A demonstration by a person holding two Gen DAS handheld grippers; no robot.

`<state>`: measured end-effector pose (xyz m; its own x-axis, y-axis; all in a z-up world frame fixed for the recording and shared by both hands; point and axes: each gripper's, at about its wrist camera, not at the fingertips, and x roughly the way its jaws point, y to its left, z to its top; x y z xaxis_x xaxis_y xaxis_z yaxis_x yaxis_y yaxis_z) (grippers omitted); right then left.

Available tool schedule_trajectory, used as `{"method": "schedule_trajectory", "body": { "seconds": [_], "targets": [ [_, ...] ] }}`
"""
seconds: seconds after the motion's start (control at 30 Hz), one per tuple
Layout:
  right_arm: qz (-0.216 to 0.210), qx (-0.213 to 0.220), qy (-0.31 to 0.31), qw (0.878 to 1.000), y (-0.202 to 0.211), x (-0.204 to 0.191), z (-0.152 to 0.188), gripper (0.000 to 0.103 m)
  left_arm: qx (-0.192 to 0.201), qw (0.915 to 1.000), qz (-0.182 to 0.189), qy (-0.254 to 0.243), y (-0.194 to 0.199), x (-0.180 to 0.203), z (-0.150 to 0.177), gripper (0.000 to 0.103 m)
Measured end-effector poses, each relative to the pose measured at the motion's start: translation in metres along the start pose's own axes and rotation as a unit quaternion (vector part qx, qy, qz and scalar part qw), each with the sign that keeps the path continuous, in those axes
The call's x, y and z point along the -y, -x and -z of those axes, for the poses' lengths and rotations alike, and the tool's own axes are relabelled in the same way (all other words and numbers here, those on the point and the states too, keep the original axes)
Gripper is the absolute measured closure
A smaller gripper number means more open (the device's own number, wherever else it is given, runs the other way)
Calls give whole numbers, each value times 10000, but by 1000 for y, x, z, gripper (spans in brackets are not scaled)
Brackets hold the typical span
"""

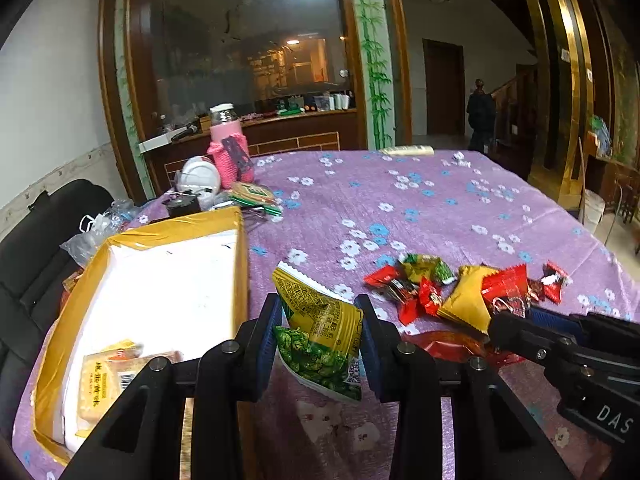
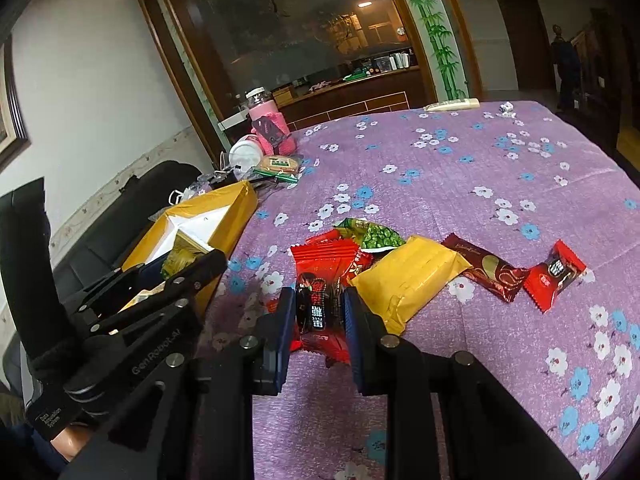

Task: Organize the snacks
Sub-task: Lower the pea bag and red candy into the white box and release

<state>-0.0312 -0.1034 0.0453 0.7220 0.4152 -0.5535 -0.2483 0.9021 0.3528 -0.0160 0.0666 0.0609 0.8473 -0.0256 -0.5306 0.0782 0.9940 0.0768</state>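
Left gripper (image 1: 319, 322) pinching a crinkly green-and-yellow pea packet (image 1: 320, 336), hanging just right of the open cardboard box (image 1: 240, 264). Right gripper (image 2: 317, 312) clamping a glossy red foil packet (image 2: 322, 316), resting on the fuzzy purple cloth (image 2: 460, 184) right of that box.

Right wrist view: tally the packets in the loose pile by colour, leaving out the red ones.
Green pea packet: 1
Yellow packet: 1
Maroon bar: 1
Total: 3
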Motion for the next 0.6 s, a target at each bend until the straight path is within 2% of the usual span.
{"method": "schedule_trajectory", "body": {
  "seconds": [0.23, 0.33, 0.47, 0.6],
  "targets": [
    [-256, -147, 173, 9994, 2, -34, -14, 80, 59, 9984, -97, 555, 14, -51, -6, 64],
    [-420, -248, 430, 9979, -6, -60, -19, 80, -46, 9961, -192, 865, 13, -82, -5, 64],
    [-788, -621, 601, 9931, -31, -95, -22, 80, -227, 9907, -301, 1311, 10, -128, -3, 64],
    [-1039, -983, 722, 9871, -58, -125, -21, 80, -590, 9844, -345, 1619, -6, -166, -2, 64]
  ]
}}
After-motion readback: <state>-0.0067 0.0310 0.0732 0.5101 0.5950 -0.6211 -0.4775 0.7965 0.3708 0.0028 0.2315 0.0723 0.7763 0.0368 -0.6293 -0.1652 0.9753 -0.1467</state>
